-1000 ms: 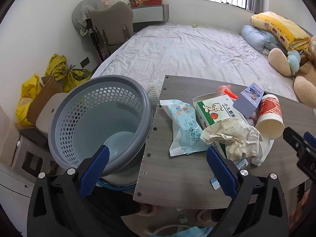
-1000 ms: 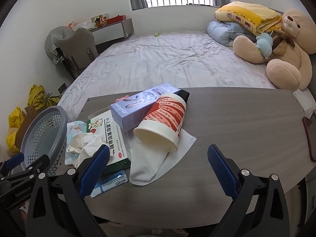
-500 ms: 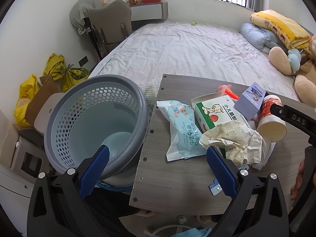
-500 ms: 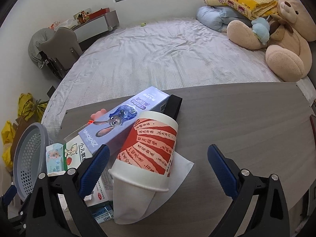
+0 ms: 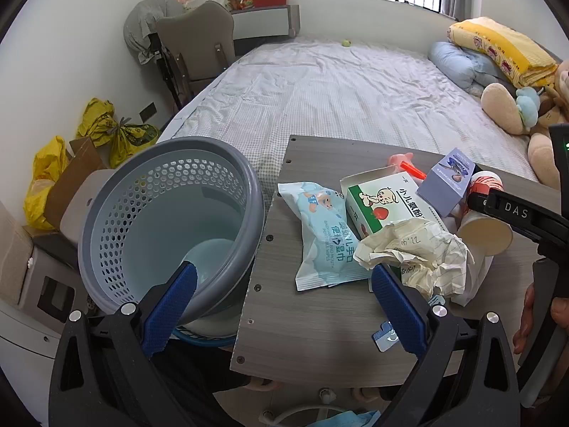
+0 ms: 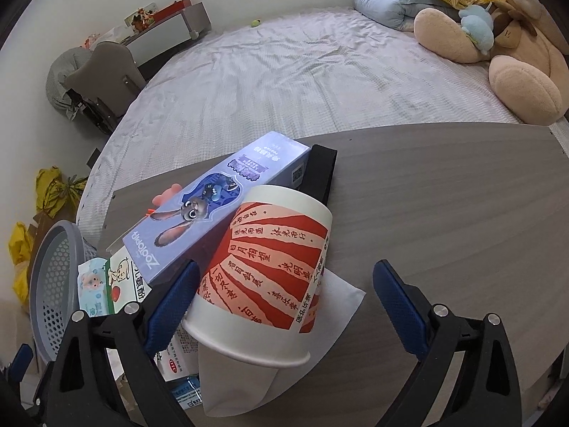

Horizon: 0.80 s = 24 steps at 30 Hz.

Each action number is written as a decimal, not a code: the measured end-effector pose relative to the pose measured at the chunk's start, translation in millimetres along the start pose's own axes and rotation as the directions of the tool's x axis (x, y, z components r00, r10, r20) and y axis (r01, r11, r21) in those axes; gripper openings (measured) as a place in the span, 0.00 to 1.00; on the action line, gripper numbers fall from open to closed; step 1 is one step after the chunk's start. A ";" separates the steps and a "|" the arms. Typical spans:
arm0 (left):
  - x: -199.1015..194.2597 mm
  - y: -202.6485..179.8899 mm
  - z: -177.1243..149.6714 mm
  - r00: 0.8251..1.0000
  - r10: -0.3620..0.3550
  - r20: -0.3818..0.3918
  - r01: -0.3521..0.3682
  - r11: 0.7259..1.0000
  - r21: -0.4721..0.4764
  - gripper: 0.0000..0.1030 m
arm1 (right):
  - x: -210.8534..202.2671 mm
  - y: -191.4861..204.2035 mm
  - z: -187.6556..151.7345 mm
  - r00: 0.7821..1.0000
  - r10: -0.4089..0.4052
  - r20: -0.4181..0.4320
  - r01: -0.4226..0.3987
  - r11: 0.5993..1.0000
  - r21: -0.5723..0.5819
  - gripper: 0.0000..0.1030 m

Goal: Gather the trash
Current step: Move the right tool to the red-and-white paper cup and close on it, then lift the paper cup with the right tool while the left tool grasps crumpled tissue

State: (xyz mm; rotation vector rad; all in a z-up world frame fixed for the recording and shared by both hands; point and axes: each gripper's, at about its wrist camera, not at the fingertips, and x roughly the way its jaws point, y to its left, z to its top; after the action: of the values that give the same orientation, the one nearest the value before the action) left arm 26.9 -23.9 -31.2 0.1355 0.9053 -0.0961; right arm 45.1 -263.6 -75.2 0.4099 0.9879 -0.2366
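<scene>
Left wrist view: the left tool (image 5: 281, 299) is standing wide open and is gripping nothing. Its left finger is lying over the rim of the grey perforated waste basket (image 5: 170, 227), which is sitting just beside the left edge of the desk (image 5: 320, 334). Its right finger is lying over the near edge of the crumpled paper (image 5: 416, 252). Ahead, between the two fingers, a pale blue wet-wipe packet (image 5: 322, 235) is lying flat on the desk. To the right of it, a green-and-white medicine box (image 5: 377, 203) is lying partly under the crumpled paper. Further right, a lilac carton (image 5: 446, 185) is resting beside the paper cup (image 5: 483, 227), which is lying on its side. The right tool's black finger is reaching in from the right edge, over the cup, with a hand (image 5: 533, 316) below it.

Right wrist view: the right tool (image 6: 284, 302) is standing wide open, with the red-and-white paper cup (image 6: 266, 277) lying on its side between the fingers. The left finger appears to be touching the cup wall; the right finger is standing well apart from it. The cup mouth is facing the tool and is resting on a white napkin (image 6: 334, 302). The lilac carton (image 6: 217, 206) is leaning against the cup's left side. The waste basket (image 6: 53, 291) is standing far to the left.
</scene>
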 end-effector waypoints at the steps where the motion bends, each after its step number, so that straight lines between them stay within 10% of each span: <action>1: -0.1 0.0 0.0 1.000 0.000 0.000 0.000 1.000 0.001 0.94 | 0.2 -0.1 -0.5 1.000 0.009 -0.005 -0.009 1.000 0.001 0.91; 7: -1.8 -0.8 -0.4 1.000 -0.001 0.002 0.001 1.000 0.003 0.94 | -4.0 -0.2 -2.6 0.997 0.072 -0.008 -0.072 0.997 0.008 0.65; 24: -19.8 -14.6 -4.3 0.999 -0.030 0.034 0.029 0.999 0.031 0.94 | -55.1 -13.4 -26.2 0.992 0.100 0.074 -0.099 0.995 -0.015 0.64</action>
State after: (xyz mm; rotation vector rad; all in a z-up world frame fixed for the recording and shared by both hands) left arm 9.3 -37.1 -19.3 0.1487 0.8719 -0.1396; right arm -9.1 -263.7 -44.3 0.4353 0.8930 -0.1551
